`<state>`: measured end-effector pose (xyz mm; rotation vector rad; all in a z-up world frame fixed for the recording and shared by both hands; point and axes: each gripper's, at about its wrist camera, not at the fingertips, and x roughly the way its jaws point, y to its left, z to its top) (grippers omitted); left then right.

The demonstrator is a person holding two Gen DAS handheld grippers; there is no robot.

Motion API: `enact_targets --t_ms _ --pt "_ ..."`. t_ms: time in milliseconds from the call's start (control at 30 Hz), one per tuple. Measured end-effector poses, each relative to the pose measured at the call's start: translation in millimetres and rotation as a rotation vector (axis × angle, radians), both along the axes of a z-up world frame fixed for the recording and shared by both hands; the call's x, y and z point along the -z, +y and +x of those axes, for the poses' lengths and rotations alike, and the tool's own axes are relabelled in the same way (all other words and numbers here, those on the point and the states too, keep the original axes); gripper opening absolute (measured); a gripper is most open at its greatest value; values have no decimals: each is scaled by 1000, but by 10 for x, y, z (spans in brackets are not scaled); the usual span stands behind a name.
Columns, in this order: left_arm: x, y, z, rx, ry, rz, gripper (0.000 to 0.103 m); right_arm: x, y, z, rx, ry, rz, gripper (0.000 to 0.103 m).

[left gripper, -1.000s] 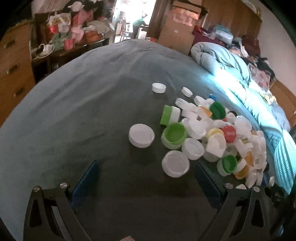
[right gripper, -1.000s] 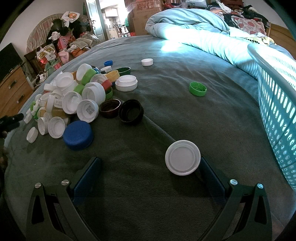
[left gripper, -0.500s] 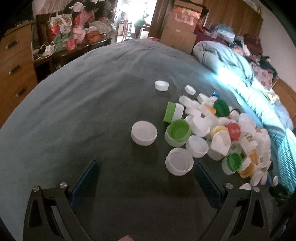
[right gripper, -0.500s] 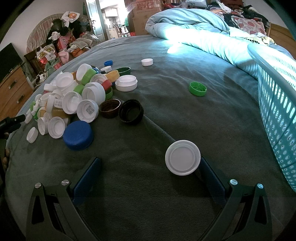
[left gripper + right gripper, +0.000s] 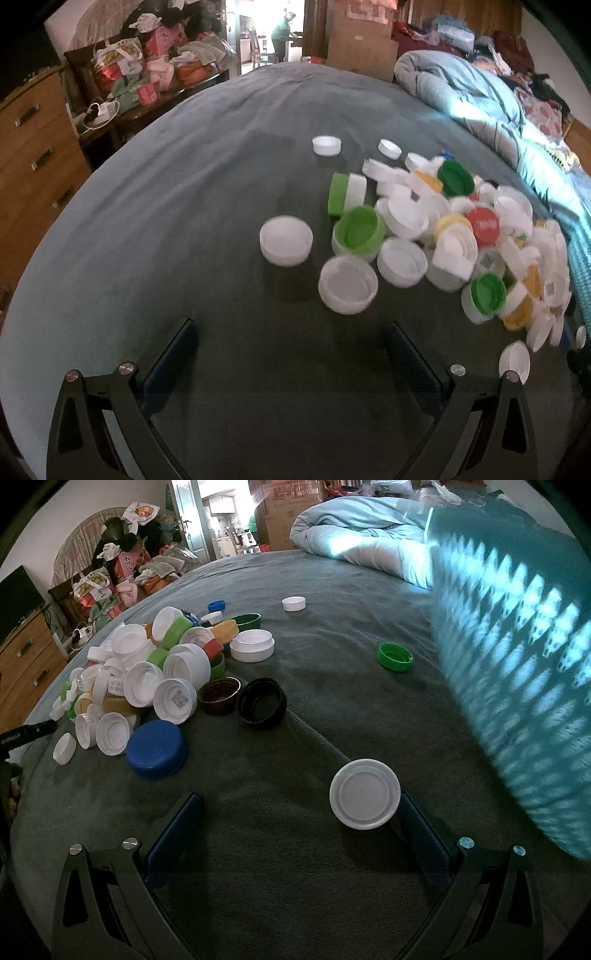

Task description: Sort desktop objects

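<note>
A heap of plastic bottle caps (image 5: 443, 229), mostly white with green, yellow and red ones, lies on a grey-green blanket (image 5: 166, 221). In the left wrist view my left gripper (image 5: 291, 339) is open and empty, just short of a white cap (image 5: 286, 240) and an upturned white cap (image 5: 348, 284). In the right wrist view the same heap (image 5: 155, 675) lies at the left. My right gripper (image 5: 299, 808) is open; a white cap (image 5: 365, 794) rests against its right finger (image 5: 421, 834), with the left finger apart from it.
A turquoise mesh basket (image 5: 517, 664) stands close on the right. A blue cap (image 5: 156, 744), a black cap (image 5: 261, 701), a brown cap (image 5: 218, 695) and a lone green cap (image 5: 394, 656) lie on the blanket. A rolled duvet (image 5: 362, 528) lies behind. A wooden dresser (image 5: 29, 166) stands at the left.
The left gripper has moved forward, closer to the caps. The right gripper has swung towards the basket, which now fills the right side; the white cap stays by its right finger.
</note>
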<state>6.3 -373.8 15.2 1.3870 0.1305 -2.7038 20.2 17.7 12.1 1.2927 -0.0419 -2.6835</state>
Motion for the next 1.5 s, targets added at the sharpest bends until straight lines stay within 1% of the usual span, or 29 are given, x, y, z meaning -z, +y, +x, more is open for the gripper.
enact_targets --t_ms 33,100,233,367,467,567,700,800,833,900,933,1033,1100,1167,1267,1333,1433,1467,1500 --pt "-4 13 34 6 -2 -5 103 3 1 1 1 -8 -9 102" --pt "1 32 117 20 -1 -10 103 -8 1 5 0 3 3 102" --pt "3 -11 254 51 21 21 103 -17 -1 20 0 5 5 102" --pt "4 10 251 53 24 3 103 -27 -1 21 -1 6 6 102" --pt "3 3 259 52 30 9 103 -23 -13 12 -1 0 19 102" --pt "4 -4 271 54 42 18 103 -26 30 -25 -1 2 -11 102" --pt "8 -21 285 50 57 38 103 -35 56 -17 0 -3 -16 102" --pt "-42 5 290 48 58 28 103 -29 43 -10 0 -5 -20 102" --pt "-69 -10 299 46 67 36 103 -29 42 -9 0 -5 -19 102" --pt "-163 -107 340 21 109 67 103 -19 19 -4 0 -11 -29 102" --pt "-215 -180 351 4 131 71 103 -19 18 -4 0 -11 -29 102" --pt "-294 -381 340 -29 185 35 103 -21 17 0 0 -11 -29 102" --pt "-313 -536 315 -44 206 55 103 -21 18 0 0 -11 -29 102" --pt "-348 -697 285 -79 239 58 103 -18 20 -4 0 -10 -29 102" --pt "-372 -961 205 -152 280 96 103 -10 -7 8 0 -16 -44 102" --pt "-314 -1112 149 -194 277 138 103 -8 -16 7 1 -19 -45 102" --pt "-181 -1225 122 -231 214 222 103 -12 -19 17 0 -22 -45 102" --pt "-205 -1209 152 -214 225 241 103 -10 -19 16 0 -21 -41 102" --pt "-239 -1169 174 -197 234 232 103 -12 -19 21 0 -22 -41 102"
